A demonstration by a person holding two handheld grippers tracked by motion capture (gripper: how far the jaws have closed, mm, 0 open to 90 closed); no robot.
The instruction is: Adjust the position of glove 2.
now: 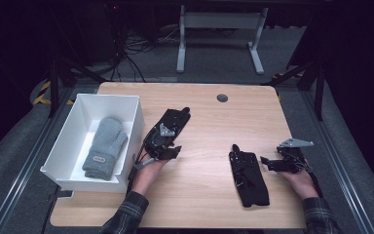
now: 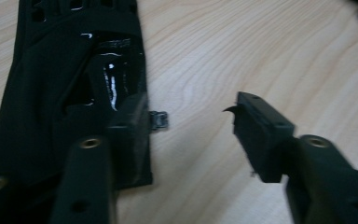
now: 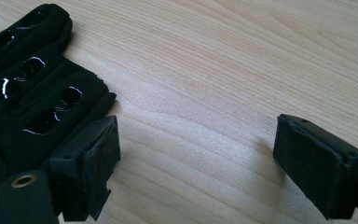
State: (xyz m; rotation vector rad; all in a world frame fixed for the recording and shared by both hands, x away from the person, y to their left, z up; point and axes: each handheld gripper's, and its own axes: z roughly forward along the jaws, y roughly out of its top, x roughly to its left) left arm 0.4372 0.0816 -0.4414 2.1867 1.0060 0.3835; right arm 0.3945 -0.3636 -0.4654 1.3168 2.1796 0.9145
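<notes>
A black glove [image 1: 249, 178] lies flat on the wooden table [image 1: 209, 131] at the right. My right gripper [image 1: 267, 163] points at its upper right edge, open; in the right gripper view [image 3: 196, 140] bare wood lies between the jaws and the glove's fingers [image 3: 32, 88] sit by the left jaw. A second black glove [image 1: 182, 114] lies left of centre under my left gripper [image 1: 171, 126]. In the left gripper view [image 2: 191, 116] the jaws stand apart over bare wood, the left one over that glove's edge [image 2: 60, 93]. A grey mitten [image 1: 104, 146] rests in the white bin [image 1: 136, 126].
The white bin stands at the table's left edge, right beside my left hand. A round cable port [image 1: 222, 98] sits near the far edge. Bare wood stretches between the two gloves. Table legs and cables [image 1: 141, 48] are on the floor beyond.
</notes>
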